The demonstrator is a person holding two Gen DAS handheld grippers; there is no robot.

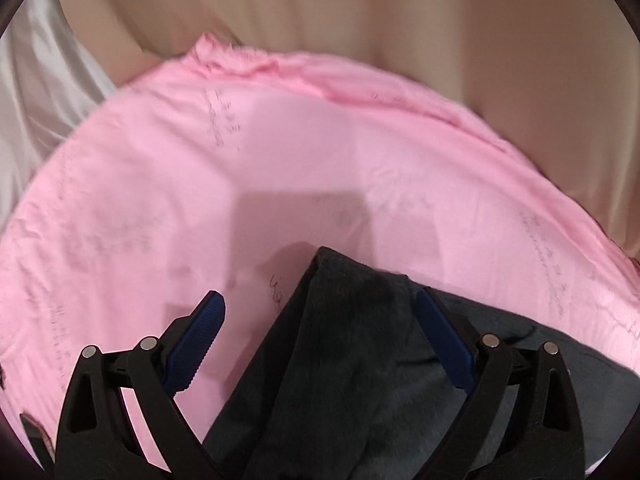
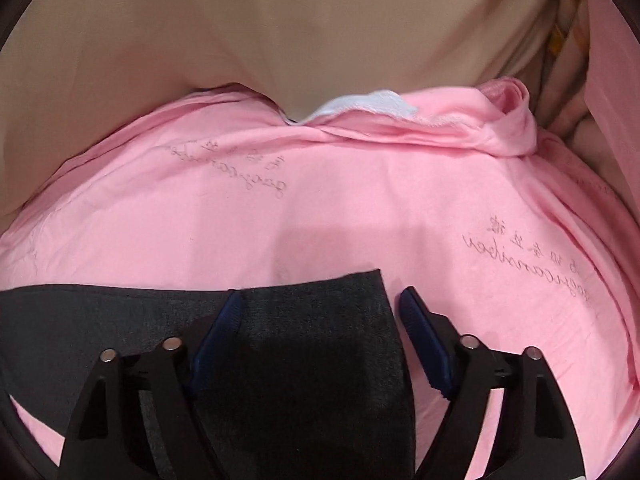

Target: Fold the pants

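Dark grey pants (image 2: 304,360) lay on a pink sheet (image 2: 360,208), spread over what looked like a bed, tan fabric (image 2: 280,28) behind it. Seemed partly folded already: in the right view showed as a flat band running leftward with a squared end lying on top, one corner near the middle of the frame. In the left view showed as a doubled, raised ridge of cloth (image 1: 352,340) rising between the fingers, with a flatter layer off to the right. Judged to be mid-fold, perhaps one fold laid; further folding and smoothing probably left, though the full garment could not be seen.

Left hand-held gripper (image 1: 320,308) stood wide, cloth in the gap between its blue pads (image 1: 200,344) but not pinched. Right hand-held gripper (image 2: 320,304) likewise wide, straddling the folded end, one pad over the cloth, the other over bare sheet; contact could not be told.

Grey cursive script (image 2: 532,264) printed in repeats on the sheet, upside down, with small characters beside it; too blurred to read surely. No label found on the pants. White strip (image 2: 368,106) showed at the sheet's far edge.
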